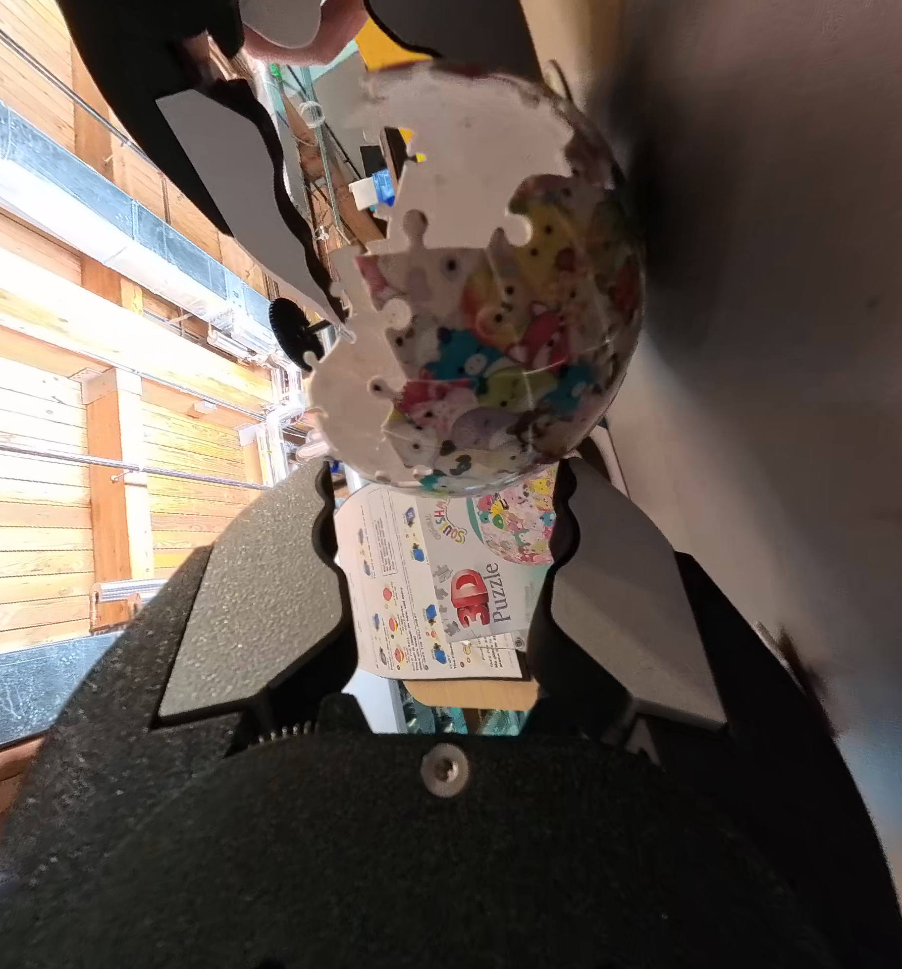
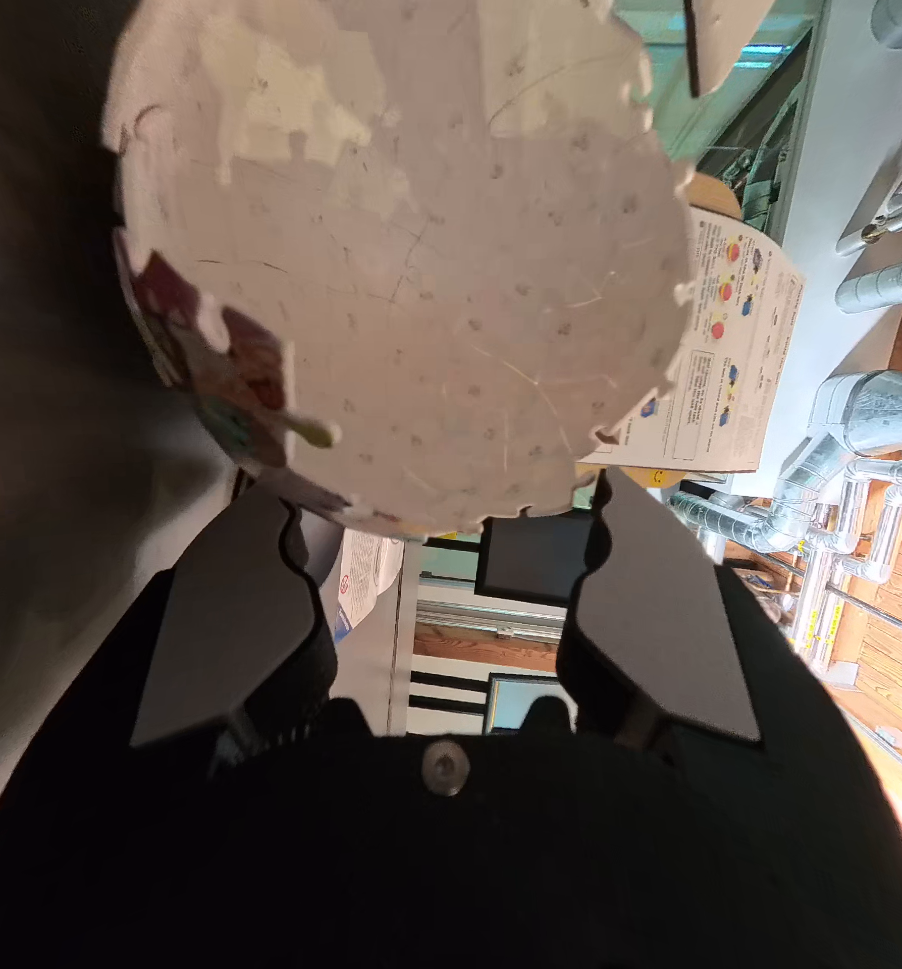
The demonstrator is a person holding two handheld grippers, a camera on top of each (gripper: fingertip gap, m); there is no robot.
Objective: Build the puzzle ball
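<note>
**Item 1 – left hand-held gripper** point(image 1: 448, 469). Fingers spread, nothing pinched. Both tips sit against the near curve of the ball, which is wider than the gap between them, so you appear to be bracing it, not gripping it.

**Item 2 – right hand-held gripper** point(image 2: 444, 493). Fingers also spread and closed on nothing. Its own view looks straight into the hollow shell. In the left wrist view it enters from 11 o'clock, with one fingertip touching the toothed rim – probably steadying or nudging an edge piece.

**Item 3 – puzzle ball** point(image 1: 517, 341). It sits directly ahead of both grippers, at 12 o'clock in each view. It is part-built: printed colour pieces cover the side toward 3 o'clock, and the plain white inside shows through a large jagged opening toward 10 o'clock. Judged well along, but many pieces are still missing. It seems to rest against the worktop. The open rim looks fragile, so a hard squeeze could spring the joints.

**Item 4 – worktop** point(image 1: 779, 314). A grey surface filling the 3 o'clock side of the left view, shadowed beside the ball. No loose pieces can be made out on it.

**Item 5 – puzzle box** point(image 1: 427, 587). Printed card, seen between the left fingers, beyond the ball and apart from it.

**Item 6 – background**. A dark monitor point(image 2: 532, 561), silver ducts point(image 2: 868, 414) and wooden ceiling boards point(image 1: 29, 472) – all far off, obstructing nothing.
</note>
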